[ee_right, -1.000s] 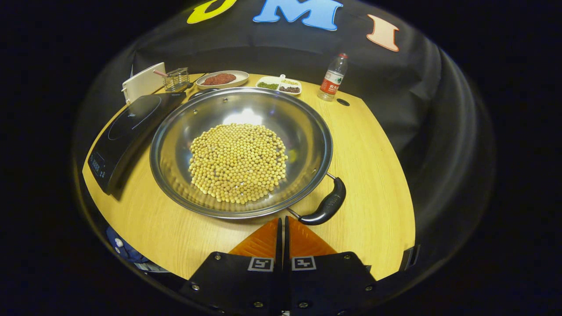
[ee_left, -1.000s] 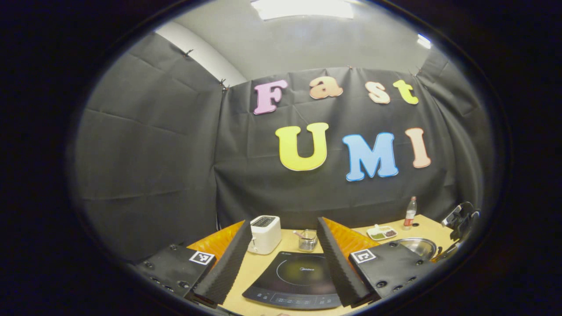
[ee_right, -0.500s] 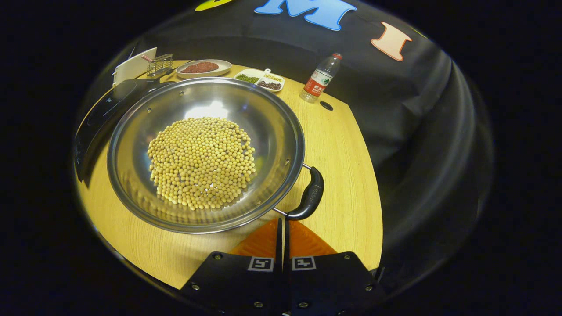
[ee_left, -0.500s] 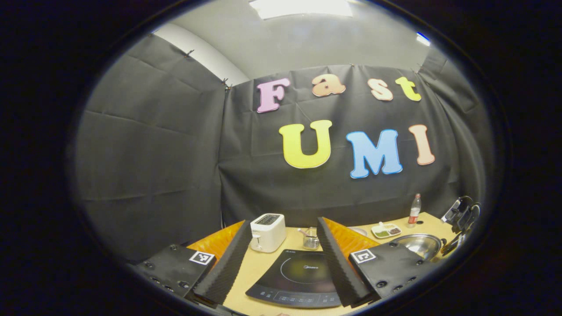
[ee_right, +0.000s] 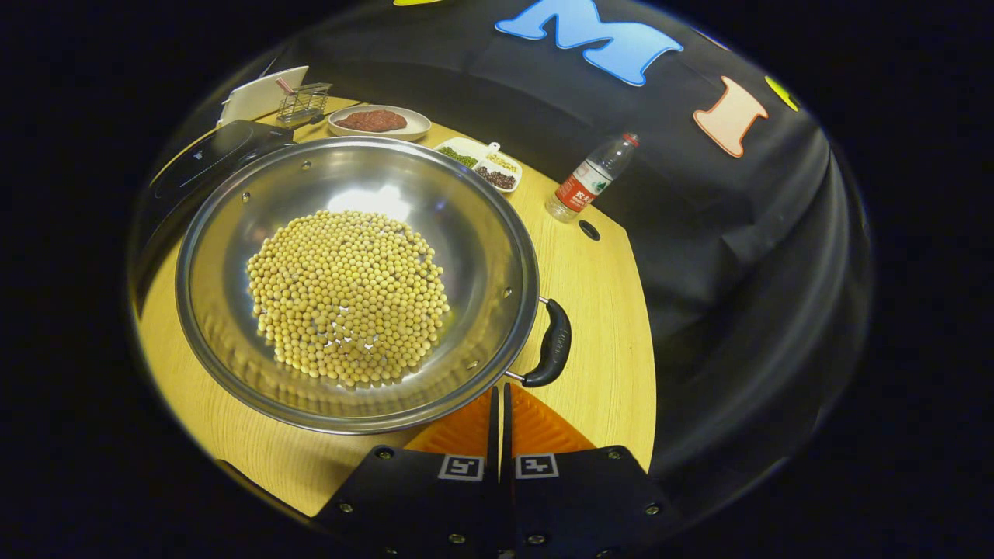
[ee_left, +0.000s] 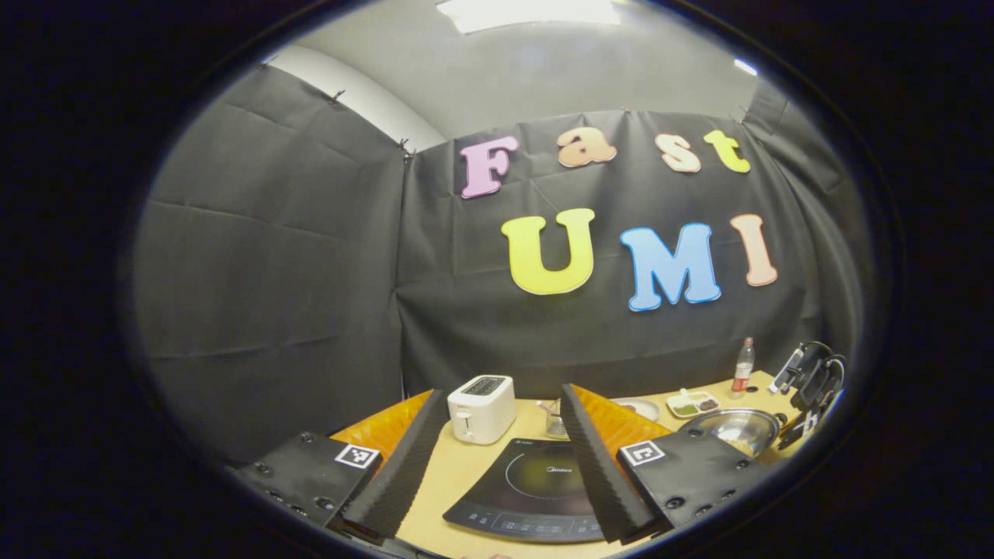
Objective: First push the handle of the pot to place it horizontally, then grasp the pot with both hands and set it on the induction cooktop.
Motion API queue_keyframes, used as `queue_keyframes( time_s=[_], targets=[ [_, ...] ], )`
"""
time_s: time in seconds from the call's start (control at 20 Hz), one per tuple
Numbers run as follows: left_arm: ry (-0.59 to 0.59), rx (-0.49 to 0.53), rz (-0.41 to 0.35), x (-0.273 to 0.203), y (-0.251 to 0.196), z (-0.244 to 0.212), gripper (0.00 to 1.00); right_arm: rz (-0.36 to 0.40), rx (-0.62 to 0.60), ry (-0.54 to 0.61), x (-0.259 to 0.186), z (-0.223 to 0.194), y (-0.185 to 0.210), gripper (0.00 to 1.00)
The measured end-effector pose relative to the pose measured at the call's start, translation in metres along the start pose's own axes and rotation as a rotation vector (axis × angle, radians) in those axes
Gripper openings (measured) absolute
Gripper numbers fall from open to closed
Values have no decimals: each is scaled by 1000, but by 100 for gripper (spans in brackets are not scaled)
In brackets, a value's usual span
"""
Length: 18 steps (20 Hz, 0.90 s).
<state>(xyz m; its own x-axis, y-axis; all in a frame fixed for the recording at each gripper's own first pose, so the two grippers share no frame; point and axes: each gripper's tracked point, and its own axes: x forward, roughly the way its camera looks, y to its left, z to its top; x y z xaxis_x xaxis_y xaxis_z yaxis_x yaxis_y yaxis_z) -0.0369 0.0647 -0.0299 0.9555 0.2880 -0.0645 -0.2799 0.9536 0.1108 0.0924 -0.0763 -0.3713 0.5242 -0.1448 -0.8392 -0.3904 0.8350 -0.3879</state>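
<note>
A steel pot [ee_right: 481,233] full of soybeans [ee_right: 349,295] sits on the wooden table [ee_right: 606,310]. Its black handle [ee_right: 553,345] points to the right side in the right gripper view. My right gripper [ee_right: 499,392] is shut with nothing in it, its tips at the pot's near rim just left of the handle's lower end. I cannot tell whether they touch. The black induction cooktop [ee_right: 202,159] lies beyond the pot on the left. In the left gripper view my left gripper [ee_left: 503,394] is open above the cooktop [ee_left: 543,485], with the pot [ee_left: 734,429] far to its right.
A white toaster [ee_left: 481,407] and a small wire basket [ee_right: 301,105] stand behind the cooktop. A plate of red food [ee_right: 377,122], a divided dish [ee_right: 481,159] and a water bottle [ee_right: 594,175] line the table's back edge. The table edge [ee_right: 648,404] is close on the right.
The pot has turned, so its handle swung from the lower right round to the right side. My shut right gripper stayed at its near end. The left gripper view drifted slightly.
</note>
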Motion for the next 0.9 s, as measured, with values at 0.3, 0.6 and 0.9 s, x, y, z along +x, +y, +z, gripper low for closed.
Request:
queue_keyframes(
  time_s=[0.3,0.6,0.9],
  targets=[
    [6,-14,-27,3,-23,-2,99,36,75,-56,-10,2,-9,1],
    [32,-47,-156,24,-108,-18,94,119,251,-180,-48,2,-20,86],
    [128,-83,-242,41,-183,-62,94,124,306,-291,-65,11,-26,97]
  ],
)
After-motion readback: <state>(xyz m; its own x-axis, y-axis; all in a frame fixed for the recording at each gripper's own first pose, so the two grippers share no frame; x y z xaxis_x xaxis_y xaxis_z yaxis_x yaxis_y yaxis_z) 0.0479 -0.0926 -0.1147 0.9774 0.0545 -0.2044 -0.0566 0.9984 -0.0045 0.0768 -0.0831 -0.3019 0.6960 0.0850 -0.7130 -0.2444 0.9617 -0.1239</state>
